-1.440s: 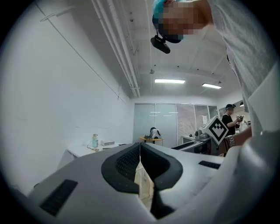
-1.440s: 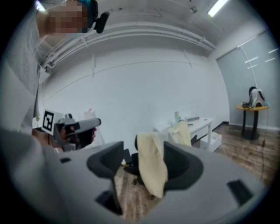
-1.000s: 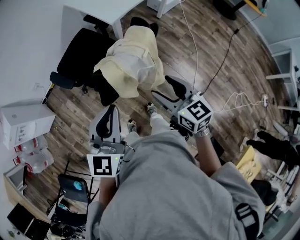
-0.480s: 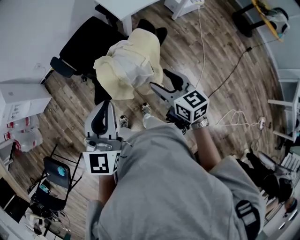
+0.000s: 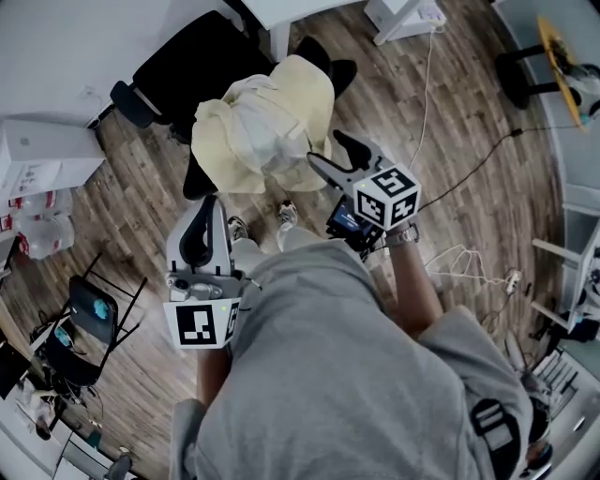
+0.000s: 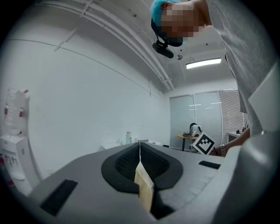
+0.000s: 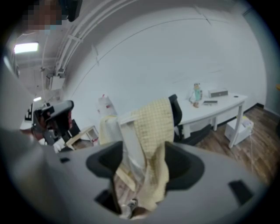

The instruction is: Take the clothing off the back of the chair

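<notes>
Your right claw (image 5: 328, 152), jaws apart, seems just short of the pale yellow checked garment (image 5: 267, 117) draped over the black chair (image 5: 328, 64); your left claw (image 5: 208, 211), closed, sits farther back.

The clothing (image 5: 267, 127) is pale yellow with a fine check and a white lining. The chair (image 5: 328, 64) is black. The floor (image 5: 469, 122) is brown wood planking, the desk (image 5: 300, 7) white, the person's sweatshirt (image 5: 347, 375) grey.

Wood floor (image 5: 469, 75) is filling the upper right, cable (image 5: 427, 75) trailing over it; white desk (image 7: 212, 108) is standing against white wall (image 7: 175, 52); ceiling light (image 6: 202, 64) is glowing.
</notes>
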`<state>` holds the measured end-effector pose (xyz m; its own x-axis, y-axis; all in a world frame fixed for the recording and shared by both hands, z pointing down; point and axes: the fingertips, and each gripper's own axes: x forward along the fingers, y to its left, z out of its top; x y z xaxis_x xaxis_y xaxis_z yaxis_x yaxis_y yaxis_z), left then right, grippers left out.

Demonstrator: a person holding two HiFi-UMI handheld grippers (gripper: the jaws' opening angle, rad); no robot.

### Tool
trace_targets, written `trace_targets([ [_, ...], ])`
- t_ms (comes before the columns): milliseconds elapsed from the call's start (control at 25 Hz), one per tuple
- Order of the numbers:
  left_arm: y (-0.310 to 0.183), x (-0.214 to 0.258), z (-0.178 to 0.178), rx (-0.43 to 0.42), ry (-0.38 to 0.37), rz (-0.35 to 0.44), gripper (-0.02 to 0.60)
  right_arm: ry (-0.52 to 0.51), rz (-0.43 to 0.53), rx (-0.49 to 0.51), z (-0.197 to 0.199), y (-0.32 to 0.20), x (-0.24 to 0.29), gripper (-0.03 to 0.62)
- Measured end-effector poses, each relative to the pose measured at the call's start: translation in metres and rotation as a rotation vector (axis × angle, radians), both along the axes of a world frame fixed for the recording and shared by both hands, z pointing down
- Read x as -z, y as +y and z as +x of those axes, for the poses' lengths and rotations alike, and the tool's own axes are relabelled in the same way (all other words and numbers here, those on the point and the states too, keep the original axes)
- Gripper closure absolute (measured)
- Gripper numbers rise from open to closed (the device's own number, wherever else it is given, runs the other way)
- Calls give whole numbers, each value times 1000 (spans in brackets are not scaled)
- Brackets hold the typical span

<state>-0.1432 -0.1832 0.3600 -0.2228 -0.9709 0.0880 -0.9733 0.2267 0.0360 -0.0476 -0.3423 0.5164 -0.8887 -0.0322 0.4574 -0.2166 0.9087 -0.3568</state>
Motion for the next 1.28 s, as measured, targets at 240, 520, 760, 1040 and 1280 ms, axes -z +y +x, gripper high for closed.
trace_targets([
  [240, 2, -3, -1, 61, -11, -21, 543, 1, -83, 92, -8, 1, -23, 307],
  [520, 10, -5, -5, 115, -31, -39, 543, -6, -92, 214, -21, 18, -27, 306],
  [760, 12, -6, -6, 132, -32, -48, 543, -4, -69, 251, -27, 27, -22, 306],
  [1040, 18, -6, -6, 135, -33, -39, 543, -15, -63, 251, -31, 38, -17, 306],
  [1280, 23, -7, -8, 124, -29, -34, 543, -15, -46, 242, -37, 45, -12, 304],
])
